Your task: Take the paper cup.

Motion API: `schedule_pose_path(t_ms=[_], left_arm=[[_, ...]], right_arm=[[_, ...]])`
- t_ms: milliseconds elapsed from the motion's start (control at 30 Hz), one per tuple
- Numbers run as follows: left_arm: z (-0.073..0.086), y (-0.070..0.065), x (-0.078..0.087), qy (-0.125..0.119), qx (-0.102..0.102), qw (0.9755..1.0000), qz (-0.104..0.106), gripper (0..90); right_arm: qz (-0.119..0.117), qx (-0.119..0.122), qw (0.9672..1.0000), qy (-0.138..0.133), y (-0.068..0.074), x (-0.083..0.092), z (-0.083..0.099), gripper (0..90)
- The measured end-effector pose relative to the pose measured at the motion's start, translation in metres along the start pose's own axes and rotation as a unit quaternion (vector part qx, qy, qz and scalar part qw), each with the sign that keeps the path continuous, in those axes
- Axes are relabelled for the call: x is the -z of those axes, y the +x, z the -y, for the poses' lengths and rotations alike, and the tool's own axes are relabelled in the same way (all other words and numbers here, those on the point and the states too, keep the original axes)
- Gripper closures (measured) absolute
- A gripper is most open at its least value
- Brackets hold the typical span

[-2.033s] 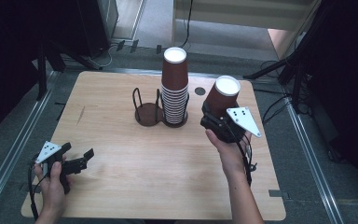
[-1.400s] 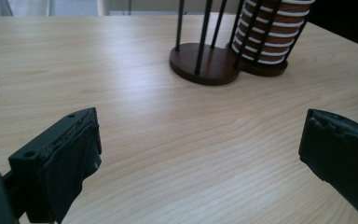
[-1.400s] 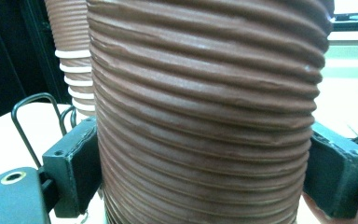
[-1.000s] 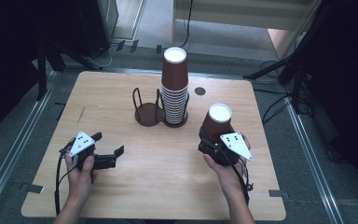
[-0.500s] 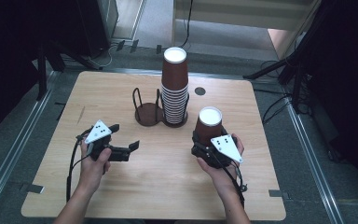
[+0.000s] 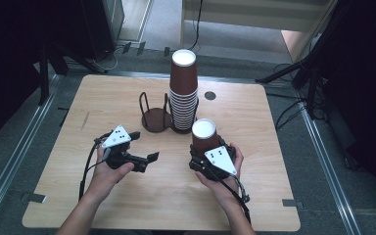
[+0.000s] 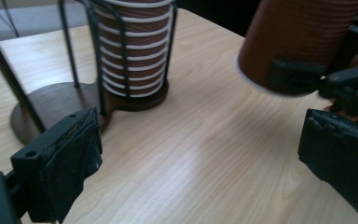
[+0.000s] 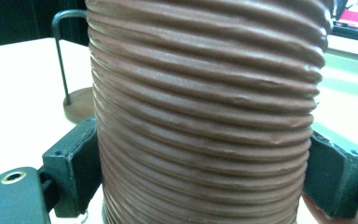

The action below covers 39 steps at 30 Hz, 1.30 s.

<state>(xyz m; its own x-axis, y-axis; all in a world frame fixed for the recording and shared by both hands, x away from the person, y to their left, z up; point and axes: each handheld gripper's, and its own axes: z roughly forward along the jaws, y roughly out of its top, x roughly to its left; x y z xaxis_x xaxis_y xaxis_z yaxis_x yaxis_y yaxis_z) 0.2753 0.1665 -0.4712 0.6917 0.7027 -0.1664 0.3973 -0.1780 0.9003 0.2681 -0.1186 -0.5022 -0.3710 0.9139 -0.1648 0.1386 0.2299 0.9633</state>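
Observation:
A tall stack of upturned brown ribbed paper cups (image 6: 183,90) (image 7: 133,51) stands in the right bay of a dark wire holder (image 6: 154,120) (image 7: 51,107); the holder's left bay is empty. My right gripper (image 6: 201,157) (image 8: 205,177) is shut on one more upturned brown cup (image 6: 204,137) (image 8: 205,112) (image 7: 303,42), held just in front of the stack and slightly above the table. Left of that cup my left gripper (image 6: 143,147) (image 7: 200,158) stands open, nothing between its pads, pointing at the cup.
The wooden table (image 6: 254,117) has a small dark round hole (image 6: 210,95) at the back right. A metal frame rail (image 6: 10,161) runs along the left side. Cables trail from both grippers toward the near edge.
My right gripper has brought the cup down and nearer, from beside the stack's right to just in front of it. My left gripper moved from the near left corner toward the centre.

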Motion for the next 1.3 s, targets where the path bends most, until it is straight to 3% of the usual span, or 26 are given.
schedule_pose_path(t_ms=[67, 100, 167, 233, 400, 467, 767, 800, 867, 900, 933, 967, 1300], left_arm=[[-0.002, -0.004, -0.001, 0.005, -0.007, 0.9999, 0.009, 0.2], [-0.003, -0.007, -0.001, 0.009, -0.013, 0.9998, 0.015, 0.3], [-0.004, -0.009, -0.002, 0.011, -0.015, 0.9996, 0.023, 0.3], [-0.005, -0.011, -0.002, 0.012, -0.015, 0.9995, 0.026, 0.3], [-0.006, -0.016, -0.004, 0.019, -0.016, 0.9992, 0.03, 3.3], [-0.007, -0.019, -0.005, 0.028, -0.022, 0.9986, 0.038, 4.1], [-0.008, -0.027, -0.008, 0.042, -0.031, 0.9971, 0.056, 6.2], [-0.007, -0.028, -0.008, 0.043, -0.032, 0.997, 0.056, 6.4], [-0.007, -0.029, -0.01, 0.049, -0.038, 0.9963, 0.059, 6.9], [-0.006, -0.031, -0.012, 0.055, -0.042, 0.9955, 0.064, 6.9], [-0.006, -0.031, -0.012, 0.055, -0.042, 0.9955, 0.064, 6.9], [-0.005, -0.033, -0.013, 0.059, -0.045, 0.9951, 0.066, 6.9], [-0.005, -0.036, -0.017, 0.078, -0.047, 0.9937, 0.066, 7.2]], right_arm=[[-0.004, 0.008, 1.0, -0.001, 0.003, -0.001, 0.001, 11.9], [-0.006, 0.028, 0.9996, -0.002, 0.01, -0.002, 0.003, 11.9], [-0.012, 0.04, 0.9991, -0.004, 0.015, -0.002, 0.005, 11.9], [-0.013, 0.043, 0.999, -0.004, 0.018, -0.003, 0.005, 11.9], [-0.021, 0.077, 0.9968, -0.008, 0.029, -0.004, 0.011, 11.9], [-0.025, 0.099, 0.9948, -0.011, 0.035, -0.004, 0.014, 12.0], [-0.037, 0.144, 0.9887, -0.014, 0.048, -0.005, 0.021, 12.1], [-0.041, 0.158, 0.9865, -0.014, 0.052, -0.005, 0.024, 12.0], [-0.046, 0.162, 0.9856, -0.014, 0.053, -0.005, 0.025, 12.0], [-0.057, 0.176, 0.9826, -0.016, 0.058, -0.005, 0.029, 12.0], [-0.057, 0.176, 0.9826, -0.016, 0.058, -0.005, 0.029, 12.0], [-0.062, 0.188, 0.9802, -0.016, 0.062, -0.004, 0.031, 12.0], [-0.084, 0.211, 0.9738, -0.019, 0.076, -0.002, 0.036, 11.9]])
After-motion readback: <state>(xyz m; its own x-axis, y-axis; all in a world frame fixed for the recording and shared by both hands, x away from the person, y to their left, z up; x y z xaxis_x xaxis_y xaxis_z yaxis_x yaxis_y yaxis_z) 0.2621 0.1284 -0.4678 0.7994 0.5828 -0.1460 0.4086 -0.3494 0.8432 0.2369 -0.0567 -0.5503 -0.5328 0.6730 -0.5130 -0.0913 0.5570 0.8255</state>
